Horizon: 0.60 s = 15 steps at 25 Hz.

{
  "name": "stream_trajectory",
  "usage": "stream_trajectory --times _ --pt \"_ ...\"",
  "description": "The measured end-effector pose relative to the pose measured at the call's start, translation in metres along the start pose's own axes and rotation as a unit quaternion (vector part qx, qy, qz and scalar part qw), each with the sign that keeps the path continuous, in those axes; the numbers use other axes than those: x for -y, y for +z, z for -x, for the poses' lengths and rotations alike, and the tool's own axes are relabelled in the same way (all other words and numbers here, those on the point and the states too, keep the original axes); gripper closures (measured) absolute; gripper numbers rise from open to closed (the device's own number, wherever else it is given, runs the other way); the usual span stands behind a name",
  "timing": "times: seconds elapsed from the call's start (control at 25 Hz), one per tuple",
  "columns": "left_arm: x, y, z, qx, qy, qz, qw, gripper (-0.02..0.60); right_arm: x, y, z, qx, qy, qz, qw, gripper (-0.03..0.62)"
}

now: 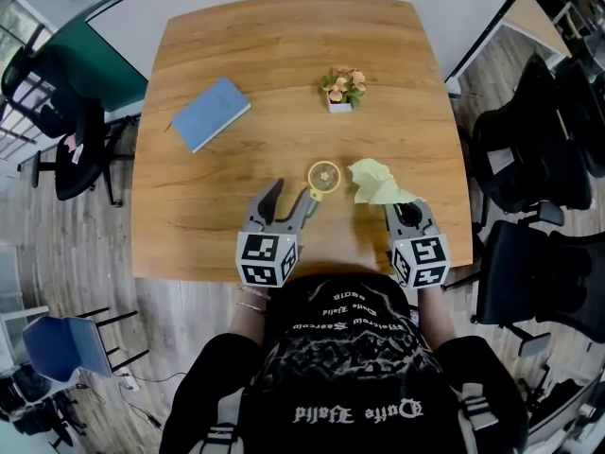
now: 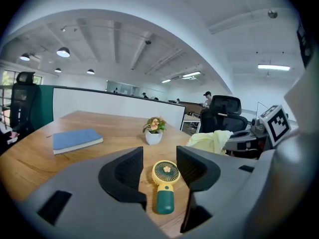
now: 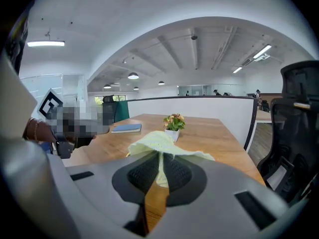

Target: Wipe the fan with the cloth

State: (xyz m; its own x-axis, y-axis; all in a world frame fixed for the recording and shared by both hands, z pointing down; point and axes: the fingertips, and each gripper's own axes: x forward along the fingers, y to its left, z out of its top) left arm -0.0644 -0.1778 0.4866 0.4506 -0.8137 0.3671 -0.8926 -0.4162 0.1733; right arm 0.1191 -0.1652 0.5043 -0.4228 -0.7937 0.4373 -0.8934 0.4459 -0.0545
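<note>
I have my left gripper (image 2: 159,164) open, its spread jaws framing the small yellow-and-green fan (image 2: 164,185) that lies untouched on the wooden table (image 1: 284,74), while my right gripper (image 3: 159,172) is clamped on the pale yellow cloth (image 3: 158,144) just beside the fan

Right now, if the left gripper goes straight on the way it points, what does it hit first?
Most likely the fan: it lies on the table dead ahead, between the open jaws of the left gripper. Depth is unclear; the downward tilt could meet the table first.
</note>
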Motion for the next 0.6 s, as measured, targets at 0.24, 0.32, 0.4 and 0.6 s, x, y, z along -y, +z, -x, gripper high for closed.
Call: stream_trajectory --times 0.24,0.32,0.4,0.6 --pt "-0.001 -0.011 0.01 -0.005 0.007 -0.017 0.9998 0.424 0.004 -0.002 0.0 0.003 -0.015 -0.004 1.0 0.559" --pt "-0.005 -0.009 0.011 0.003 0.024 -0.018 0.9996 0.493 0.006 -0.001 0.001 0.005 -0.019 -0.006 1.0 0.559" --pt "-0.007 -0.006 0.012 0.01 0.03 -0.013 0.9994 0.526 0.007 -0.001 0.001 0.008 -0.023 -0.006 1.0 0.559" --pt "-0.007 -0.005 0.012 0.013 0.023 -0.005 0.9996 0.56 0.007 -0.001 0.001 0.01 -0.032 0.004 0.999 0.559"
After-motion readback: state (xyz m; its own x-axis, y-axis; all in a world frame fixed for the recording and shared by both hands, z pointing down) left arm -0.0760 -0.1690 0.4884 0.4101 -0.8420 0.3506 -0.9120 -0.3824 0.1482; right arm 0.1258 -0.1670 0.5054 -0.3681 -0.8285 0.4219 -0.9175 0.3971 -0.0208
